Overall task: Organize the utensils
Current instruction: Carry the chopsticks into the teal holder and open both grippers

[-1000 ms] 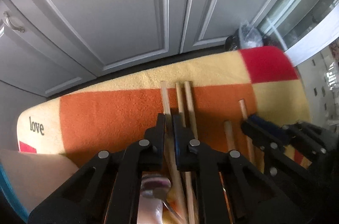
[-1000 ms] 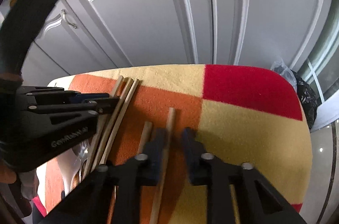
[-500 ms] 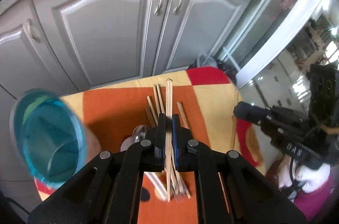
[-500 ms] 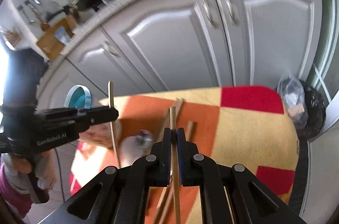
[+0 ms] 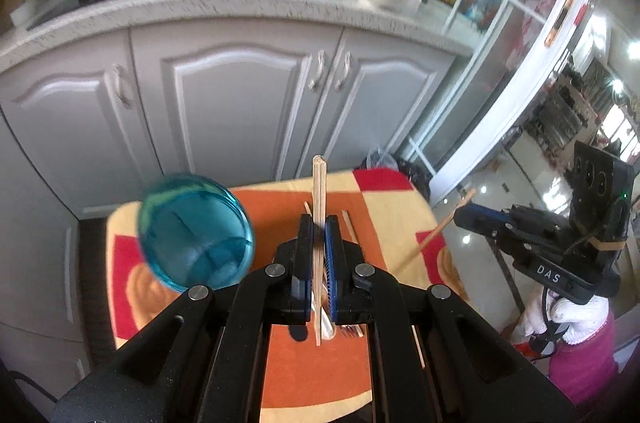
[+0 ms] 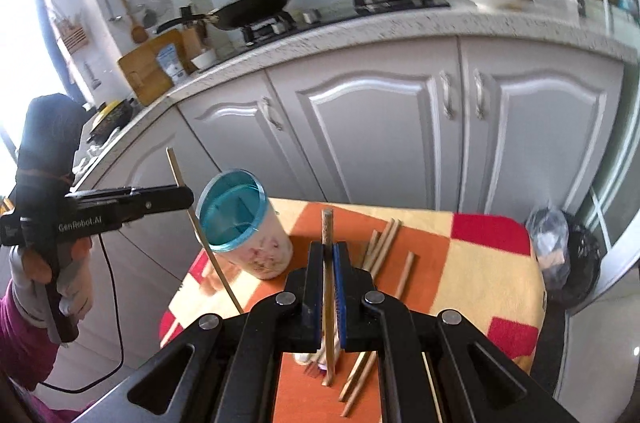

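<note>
Left tongs [image 5: 319, 255]: pressed together on a pale chopstick [image 5: 319, 207], pinched partway along its shaft, lifted clear of the desk [image 5: 404, 215].
Right tongs [image 6: 329, 279]: pressed together on a darker chopstick [image 6: 328, 263], also gripped partway along, held above the desk.
Long axis, left stick: runs with the tong fingers, far end aimed away from the camera; seen from the right wrist view it stands steeply tilted, upper end high, lower end low, just beside the cup [image 6: 240, 219].
Long axis, right stick: lies along its own tongs, far tip forward; in the left wrist view it slants across the air off the desk's right edge.
Cup: blue-rimmed, upright on the left part of the blanket-covered desk, mouth open; inside looks divided.
Loose chopsticks [image 6: 384, 243]: several lie on the orange patch, roughly parallel, pointing toward the cabinets [image 6: 360, 127]; more utensils sit near the desk's front edge, partly hidden by the tongs.
Handling, judged: each stick is light, stiff, thin and smooth, so it may pivot or slide in a single pinch; a hold near mid-length should keep it balanced.
Next move, judged: tip each stick toward vertical over the cup mouth and let it down end first.
Risk, judged: a knock could topple the light cup.
</note>
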The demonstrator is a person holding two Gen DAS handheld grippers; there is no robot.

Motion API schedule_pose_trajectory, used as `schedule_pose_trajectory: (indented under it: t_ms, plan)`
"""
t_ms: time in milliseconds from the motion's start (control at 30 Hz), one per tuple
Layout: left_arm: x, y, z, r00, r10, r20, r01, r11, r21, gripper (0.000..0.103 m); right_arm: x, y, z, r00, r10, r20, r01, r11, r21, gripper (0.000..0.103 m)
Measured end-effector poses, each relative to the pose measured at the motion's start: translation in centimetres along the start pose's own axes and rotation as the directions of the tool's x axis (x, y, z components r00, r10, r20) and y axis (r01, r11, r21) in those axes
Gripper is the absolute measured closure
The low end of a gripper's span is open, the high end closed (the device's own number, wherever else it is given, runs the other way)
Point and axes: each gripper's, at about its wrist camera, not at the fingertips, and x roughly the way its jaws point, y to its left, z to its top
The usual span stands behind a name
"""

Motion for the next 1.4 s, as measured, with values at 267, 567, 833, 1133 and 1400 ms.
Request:
schedule_pose_trajectory:
  t_ms: [267,567,833,1133,1400]
  plan:
    - [-6.1,3.4,3.6,0.983,0.101,0.154,-0.095,0.994,-0.045,0.099,-1.3,5.9,4.9,0.997,0.057,0.057,-0.049,0.991,-0.128,0.098]
    - [-6.0,8.0,5.7,0.947,0.242,0.213,-0.221,0.968,-0.118,0.099,-0.7,12.3,11.5,0.991,0.099,0.087,-0.072,0.960,-0.272,0.099]
    - [-1.8,10.7,4.5,0.942,0.296,0.157,-0.271,0.949,-0.160,0.099,3.9,13.9,14.0,0.991,0.118,0.057,-0.097,0.955,-0.282,0.099]
    - [3.0,12.9,2.7,0.957,0.280,0.072,-0.259,0.941,-0.217,0.099,13.2,11.6,13.2,0.992,0.106,-0.073,-0.119,0.974,-0.191,0.099]
    - [4.7,13.8,2.2,0.960,0.279,0.031,-0.263,0.932,-0.250,0.099,18.8,9.7,12.3,0.984,0.117,-0.137,-0.132,0.985,-0.107,0.099]
